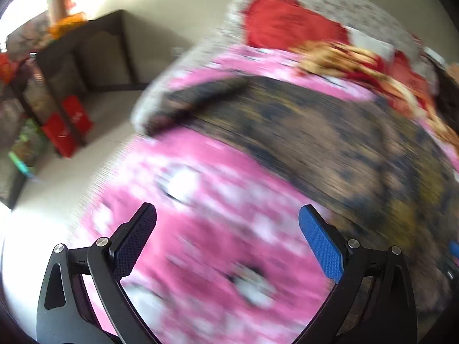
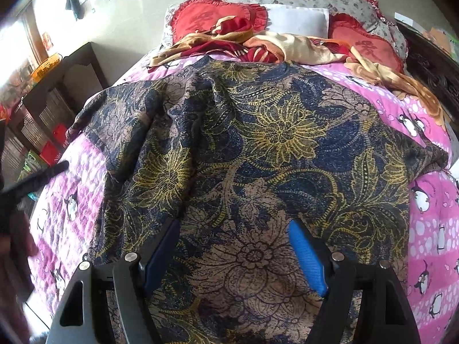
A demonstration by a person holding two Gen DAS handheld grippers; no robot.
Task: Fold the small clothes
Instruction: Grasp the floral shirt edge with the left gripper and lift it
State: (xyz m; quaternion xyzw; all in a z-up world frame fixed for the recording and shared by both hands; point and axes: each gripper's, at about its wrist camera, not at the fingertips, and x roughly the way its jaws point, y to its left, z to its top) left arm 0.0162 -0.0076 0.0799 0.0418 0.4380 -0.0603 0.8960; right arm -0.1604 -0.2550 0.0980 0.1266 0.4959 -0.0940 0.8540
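Note:
A dark blue, yellow and tan floral garment (image 2: 258,149) lies spread flat on the pink penguin-print bed cover (image 2: 430,229). My right gripper (image 2: 233,223) hovers over the garment's near edge, open, with nothing between its fingers. In the blurred left wrist view, my left gripper (image 1: 228,210) is open over the pink cover (image 1: 206,243), with the garment (image 1: 330,143) ahead and to its right. A dark finger of the left gripper (image 2: 40,176) also shows at the left edge of the right wrist view, beside the garment's left sleeve.
Red heart-shaped cushions (image 2: 212,17), a white pillow (image 2: 298,20) and a crumpled red and gold cloth (image 2: 258,43) lie at the head of the bed. A dark wooden cabinet (image 2: 66,86) stands left of the bed, with red boxes (image 1: 68,126) on the floor.

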